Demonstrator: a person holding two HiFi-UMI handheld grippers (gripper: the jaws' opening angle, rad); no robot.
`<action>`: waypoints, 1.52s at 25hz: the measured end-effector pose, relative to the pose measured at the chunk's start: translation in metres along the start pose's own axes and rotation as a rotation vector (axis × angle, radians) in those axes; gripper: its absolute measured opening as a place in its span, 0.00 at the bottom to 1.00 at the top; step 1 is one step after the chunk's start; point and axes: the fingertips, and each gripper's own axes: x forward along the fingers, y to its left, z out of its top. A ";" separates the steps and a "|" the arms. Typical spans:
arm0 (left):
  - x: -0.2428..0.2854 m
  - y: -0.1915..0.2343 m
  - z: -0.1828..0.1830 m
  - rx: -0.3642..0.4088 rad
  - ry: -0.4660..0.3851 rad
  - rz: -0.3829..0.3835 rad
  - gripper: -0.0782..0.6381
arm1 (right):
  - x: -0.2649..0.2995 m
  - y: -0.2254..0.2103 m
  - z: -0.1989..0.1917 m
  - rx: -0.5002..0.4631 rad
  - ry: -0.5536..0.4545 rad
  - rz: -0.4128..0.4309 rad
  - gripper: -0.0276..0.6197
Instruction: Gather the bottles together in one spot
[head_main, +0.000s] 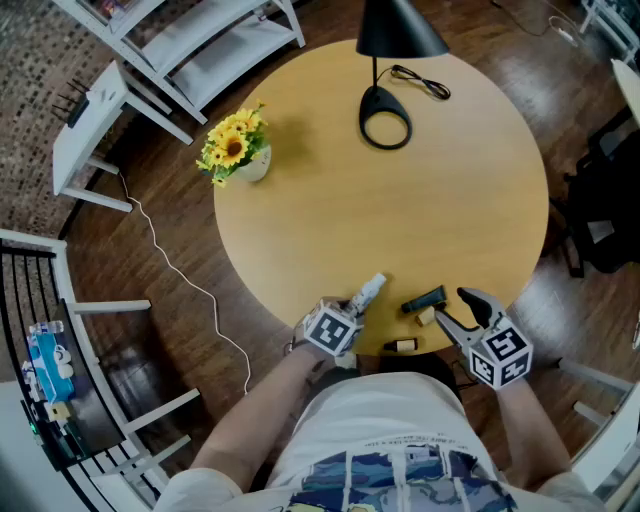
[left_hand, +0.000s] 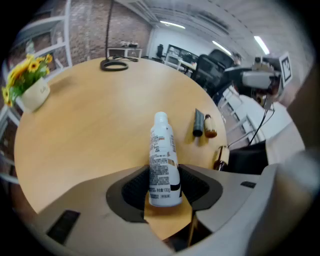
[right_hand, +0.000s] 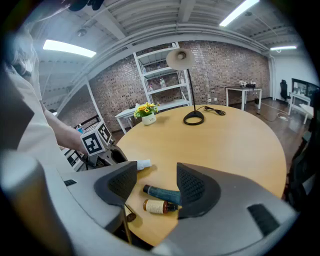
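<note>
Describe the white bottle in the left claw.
The white bottle is a slim cylinder, plastic by the look, with a rounded white cap and a label of small dark print plus a tan patch. The left claw grips its lower body, pads on both sides, cap pointing away over the round table. Whether it touches the tabletop can't be told.

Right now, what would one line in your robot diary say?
left gripper: shut on white bottle | right gripper: open, pointing at dark tube and brown bottle | second brown bottle: at table edge

4 bottles (head_main: 368, 292) (head_main: 424, 299) (head_main: 427, 317) (head_main: 402, 345), 1 lamp (head_main: 385, 118), 1 flower pot (head_main: 253, 166).
</note>
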 end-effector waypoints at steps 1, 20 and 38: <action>-0.006 -0.005 0.013 -0.064 -0.065 -0.059 0.37 | 0.005 -0.003 0.006 0.007 -0.012 0.019 0.46; -0.122 -0.093 0.129 -0.087 -0.671 -0.525 0.38 | 0.034 0.053 0.132 0.268 -0.162 0.780 0.23; -0.127 -0.014 0.081 -0.294 -0.617 -0.133 0.38 | 0.219 -0.096 0.244 -0.432 -0.215 0.118 0.23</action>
